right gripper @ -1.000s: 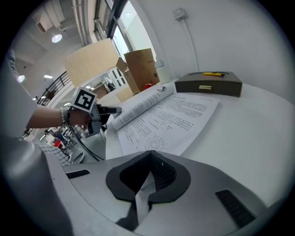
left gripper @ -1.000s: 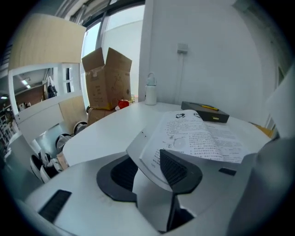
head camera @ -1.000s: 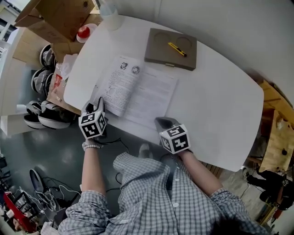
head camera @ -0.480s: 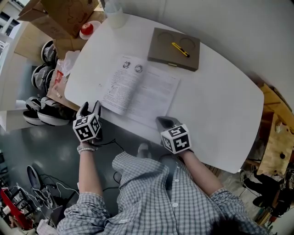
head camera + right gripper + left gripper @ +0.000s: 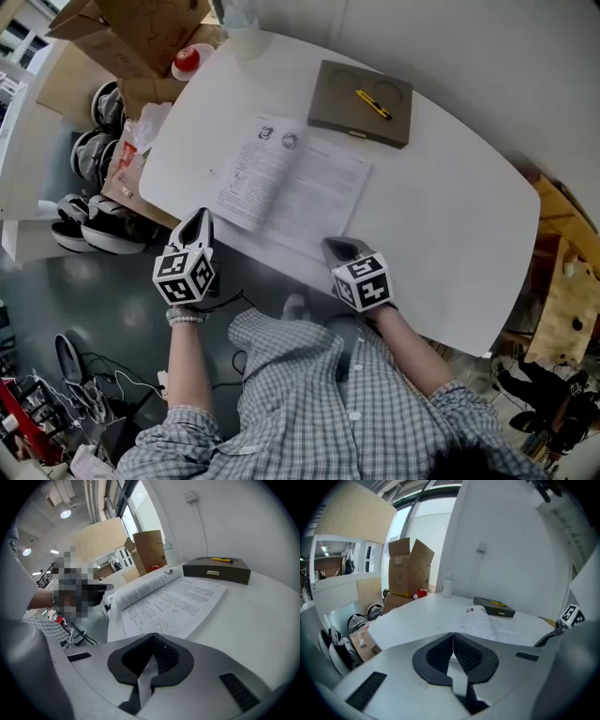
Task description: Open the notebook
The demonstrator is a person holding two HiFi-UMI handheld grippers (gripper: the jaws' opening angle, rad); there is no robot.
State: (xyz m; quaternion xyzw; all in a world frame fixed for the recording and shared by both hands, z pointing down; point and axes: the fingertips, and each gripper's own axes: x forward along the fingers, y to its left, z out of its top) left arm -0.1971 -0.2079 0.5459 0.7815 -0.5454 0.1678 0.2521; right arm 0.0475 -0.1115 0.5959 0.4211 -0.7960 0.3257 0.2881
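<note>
The notebook [image 5: 291,183] lies open and flat on the white table [image 5: 450,216], with printed pages facing up; it also shows in the left gripper view [image 5: 492,625] and the right gripper view [image 5: 173,597]. My left gripper [image 5: 199,221] hovers at the table's near-left edge, clear of the notebook's left page. Its jaws have just closed and meet with nothing between them [image 5: 452,634]. My right gripper [image 5: 333,247] sits at the table's near edge by the notebook's near right corner, shut and empty [image 5: 152,635].
A brown flat box [image 5: 361,101] with a yellow utility knife [image 5: 375,103] on it lies beyond the notebook. A white bottle [image 5: 242,23] stands at the far left corner. Off the table's left are cardboard boxes [image 5: 150,28], a red object [image 5: 187,58] and helmets [image 5: 94,141].
The left gripper pulled back from the notebook's left edge, spread its jaws wide, then shut them and rose a little. The right gripper and the open notebook stayed put.
</note>
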